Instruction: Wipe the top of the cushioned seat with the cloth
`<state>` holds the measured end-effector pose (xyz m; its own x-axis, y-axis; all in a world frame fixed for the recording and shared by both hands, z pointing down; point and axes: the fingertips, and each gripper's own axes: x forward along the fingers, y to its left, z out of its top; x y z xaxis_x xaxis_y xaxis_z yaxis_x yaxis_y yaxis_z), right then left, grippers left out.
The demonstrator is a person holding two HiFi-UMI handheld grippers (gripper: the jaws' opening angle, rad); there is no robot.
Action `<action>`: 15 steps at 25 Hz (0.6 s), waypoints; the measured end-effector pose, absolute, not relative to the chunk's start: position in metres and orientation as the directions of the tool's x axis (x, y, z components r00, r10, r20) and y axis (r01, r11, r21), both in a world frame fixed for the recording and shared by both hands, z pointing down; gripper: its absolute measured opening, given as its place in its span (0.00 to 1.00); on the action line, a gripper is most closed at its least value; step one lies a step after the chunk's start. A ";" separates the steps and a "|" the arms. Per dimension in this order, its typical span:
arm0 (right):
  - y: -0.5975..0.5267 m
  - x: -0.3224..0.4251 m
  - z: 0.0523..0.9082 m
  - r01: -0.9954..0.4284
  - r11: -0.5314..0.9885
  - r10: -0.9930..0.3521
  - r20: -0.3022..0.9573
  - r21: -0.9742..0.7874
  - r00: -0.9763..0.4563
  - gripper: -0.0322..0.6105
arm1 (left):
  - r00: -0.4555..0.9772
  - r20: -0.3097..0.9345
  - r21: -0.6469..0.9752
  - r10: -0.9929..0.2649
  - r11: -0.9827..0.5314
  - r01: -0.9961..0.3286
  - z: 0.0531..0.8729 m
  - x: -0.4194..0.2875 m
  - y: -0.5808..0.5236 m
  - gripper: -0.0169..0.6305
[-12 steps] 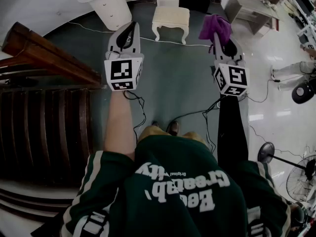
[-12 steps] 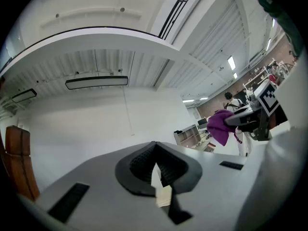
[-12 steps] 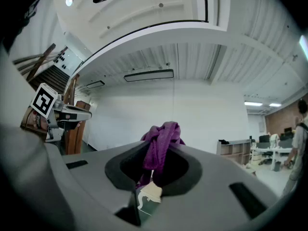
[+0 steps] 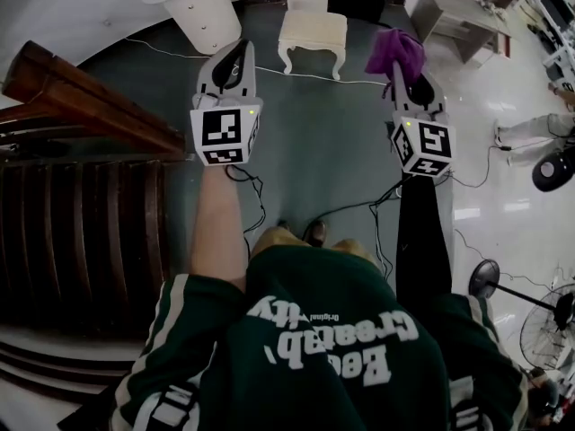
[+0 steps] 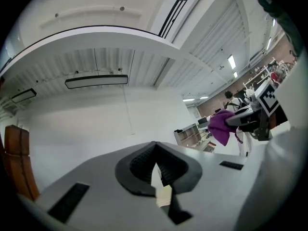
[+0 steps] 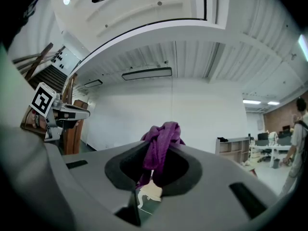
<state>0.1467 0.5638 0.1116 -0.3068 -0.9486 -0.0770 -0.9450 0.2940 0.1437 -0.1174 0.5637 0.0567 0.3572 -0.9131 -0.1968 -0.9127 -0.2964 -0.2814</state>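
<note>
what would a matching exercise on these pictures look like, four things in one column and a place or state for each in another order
Things:
1. purple cloth
2. cream cushioned seat
3. left gripper
4. dark wooden stair rail

Places or states:
a. jaws together, nothing between them
b. on the grey floor ahead, between the two grippers in the head view
c. bunched and pinched in the right gripper
d. at the person's left side

Pairs: 1-c, 2-b, 3-a, 4-d
</note>
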 end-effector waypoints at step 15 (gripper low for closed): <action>0.519 0.139 0.122 -0.950 0.291 -0.952 -0.064 0.117 -0.299 0.17 | 0.347 -0.188 -0.273 -0.919 -0.290 -0.917 0.057 -0.134 0.519 0.05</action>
